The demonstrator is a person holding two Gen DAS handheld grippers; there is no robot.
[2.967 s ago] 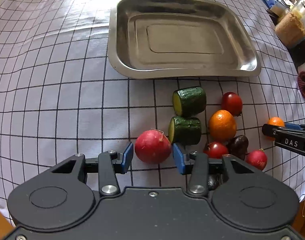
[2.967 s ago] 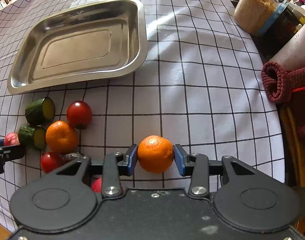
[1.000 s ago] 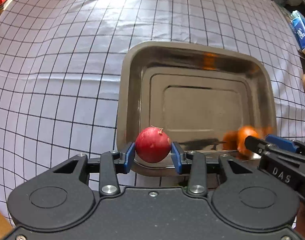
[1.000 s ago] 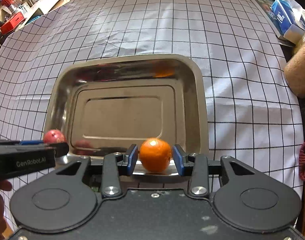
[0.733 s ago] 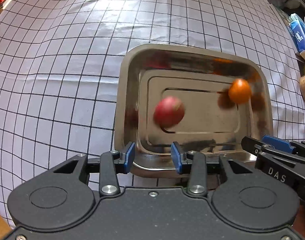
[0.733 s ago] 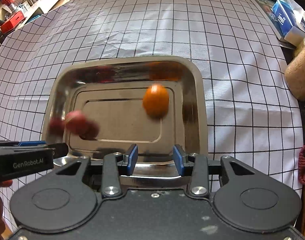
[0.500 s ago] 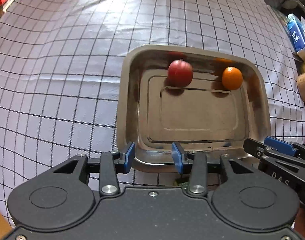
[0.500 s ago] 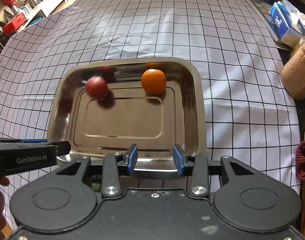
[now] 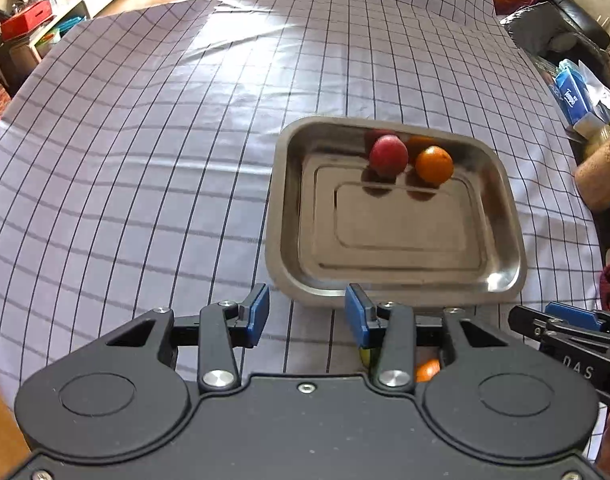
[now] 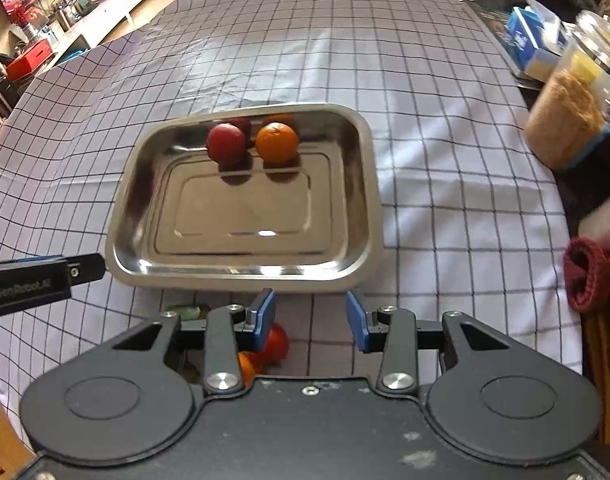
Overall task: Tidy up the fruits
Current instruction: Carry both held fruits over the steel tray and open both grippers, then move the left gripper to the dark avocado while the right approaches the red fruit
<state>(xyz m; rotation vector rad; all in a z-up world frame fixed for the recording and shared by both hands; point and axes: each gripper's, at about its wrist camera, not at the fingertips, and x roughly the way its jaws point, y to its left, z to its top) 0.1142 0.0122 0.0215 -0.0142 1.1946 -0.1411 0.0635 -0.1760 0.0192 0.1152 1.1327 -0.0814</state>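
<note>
A: Where does the sorting stand?

B: Two pieces lie in the shallow rectangular steel tray (image 9: 397, 276): a round dark-red fruit (image 9: 388, 156) and a small orange mandarin (image 9: 434, 164), side by side against the far wall, about twelve o'clock. The left black gripper with blue pads (image 9: 307, 314) and the right black gripper with blue pads (image 10: 310, 318) both have their jaws apart, holding nothing, near the tray's six o'clock rim.

A: Next?

B: I'd judge a return to the loose fruit (image 10: 275, 344) half hidden beneath the grippers, picking another.

A: The setting?

B: A white cloth with a black grid (image 9: 145, 160), creased; jars and a blue box toward three o'clock, shelves around ten.
</note>
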